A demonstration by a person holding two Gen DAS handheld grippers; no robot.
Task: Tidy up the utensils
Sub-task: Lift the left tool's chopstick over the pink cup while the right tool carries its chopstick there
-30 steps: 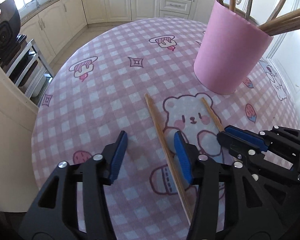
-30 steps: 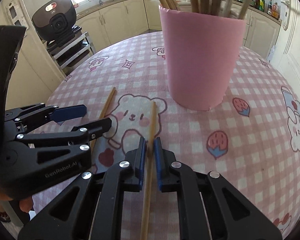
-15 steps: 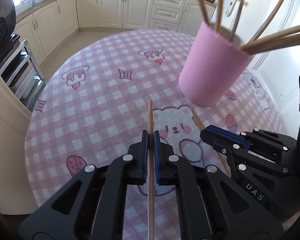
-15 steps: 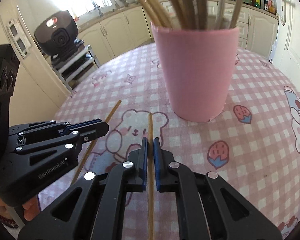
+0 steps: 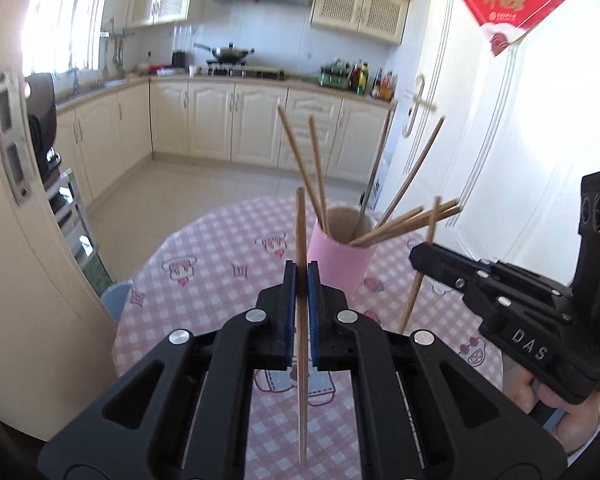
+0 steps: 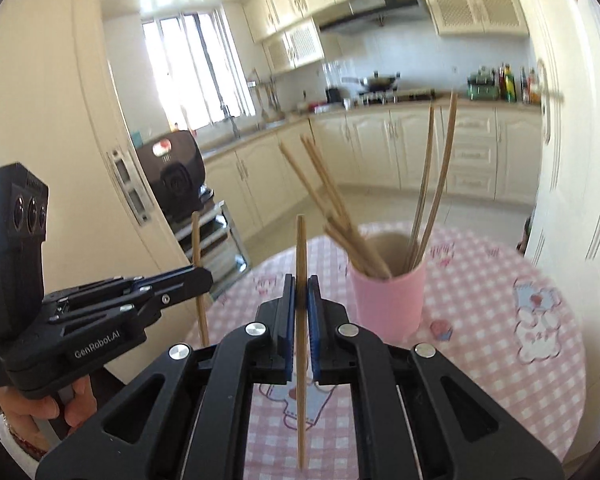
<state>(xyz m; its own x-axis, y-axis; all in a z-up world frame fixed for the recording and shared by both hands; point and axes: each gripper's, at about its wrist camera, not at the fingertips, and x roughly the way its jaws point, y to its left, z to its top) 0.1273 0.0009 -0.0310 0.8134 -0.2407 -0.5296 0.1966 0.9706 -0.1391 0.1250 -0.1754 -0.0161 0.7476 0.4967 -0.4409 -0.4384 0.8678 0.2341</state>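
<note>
My left gripper [image 5: 301, 276] is shut on a wooden chopstick [image 5: 301, 232] and holds it upright in the air above the table. My right gripper [image 6: 300, 288] is shut on a second chopstick [image 6: 301, 248], also upright and lifted. Each gripper shows in the other's view: the right one [image 5: 420, 250] with its chopstick [image 5: 418, 280], the left one [image 6: 204, 276] with its chopstick [image 6: 198, 264]. A pink cup [image 5: 338, 258] holding several chopsticks stands on the table just beyond both grippers; it also shows in the right wrist view [image 6: 388, 300].
The round table [image 5: 204, 264] has a pink checked cloth with cartoon prints. A cream cabinet [image 5: 16, 280] stands close on the left. Kitchen counters [image 5: 236, 80] and a white door [image 5: 480, 140] lie beyond the table.
Both grippers have lifted their chopsticks off the table and tilted up, so the views now look across the kitchen. The left gripper, open a second ago, closed on its chopstick before the lift.
</note>
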